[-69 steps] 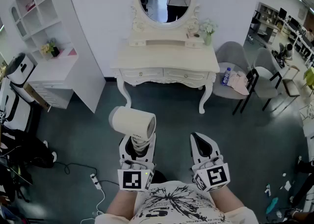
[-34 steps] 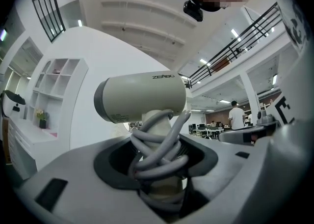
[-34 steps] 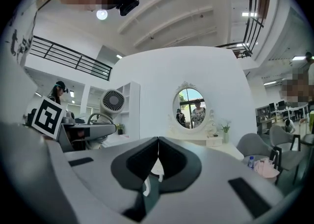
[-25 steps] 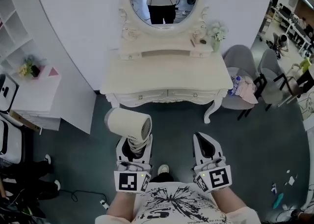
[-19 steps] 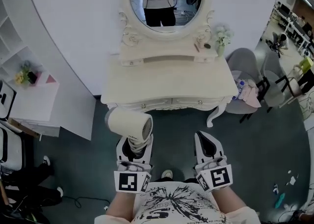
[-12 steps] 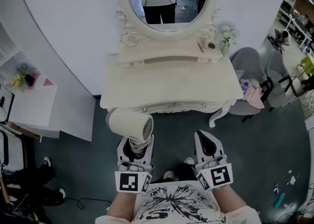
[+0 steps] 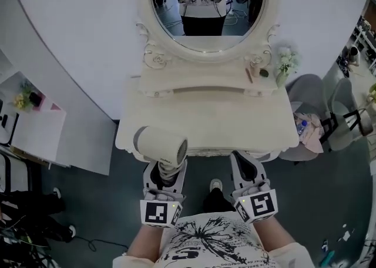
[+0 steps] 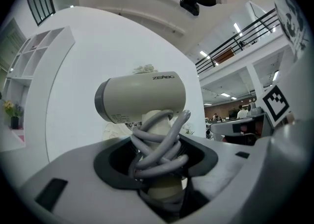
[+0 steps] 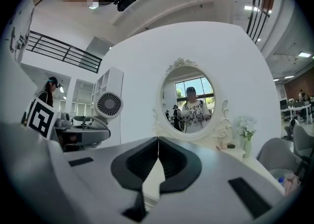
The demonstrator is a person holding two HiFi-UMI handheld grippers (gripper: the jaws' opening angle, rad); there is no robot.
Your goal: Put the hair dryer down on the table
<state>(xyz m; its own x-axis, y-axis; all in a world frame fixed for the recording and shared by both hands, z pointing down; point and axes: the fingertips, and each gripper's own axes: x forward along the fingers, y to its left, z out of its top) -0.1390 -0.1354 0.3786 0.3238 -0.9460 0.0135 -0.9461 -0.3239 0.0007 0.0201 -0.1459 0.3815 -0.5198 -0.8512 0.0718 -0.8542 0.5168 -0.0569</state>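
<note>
The cream hair dryer [image 7: 160,143] stands upright in my left gripper [image 7: 165,170], barrel pointing left, over the front left edge of the white dressing table [image 7: 205,114]. In the left gripper view the jaws are shut on the hair dryer's handle [image 8: 159,152], which has its grey cord wound round it, under the barrel [image 8: 142,98]. My right gripper [image 7: 244,164] is shut on nothing, level with the left one at the table's front edge. The right gripper view shows its jaws [image 9: 158,149] touching and the hair dryer [image 9: 109,104] off to the left.
An oval mirror [image 7: 205,2] stands behind the table, with a raised shelf [image 7: 202,76] beneath it. A small vase of flowers [image 7: 286,61] and small items sit at the table's back right. A grey chair [image 7: 329,120] is at the right, a white cabinet [image 7: 32,126] at the left.
The dressing table has come closer and now lies under both grippers' tips. The left gripper's hold on the hair dryer is unchanged, and the right gripper stays shut.
</note>
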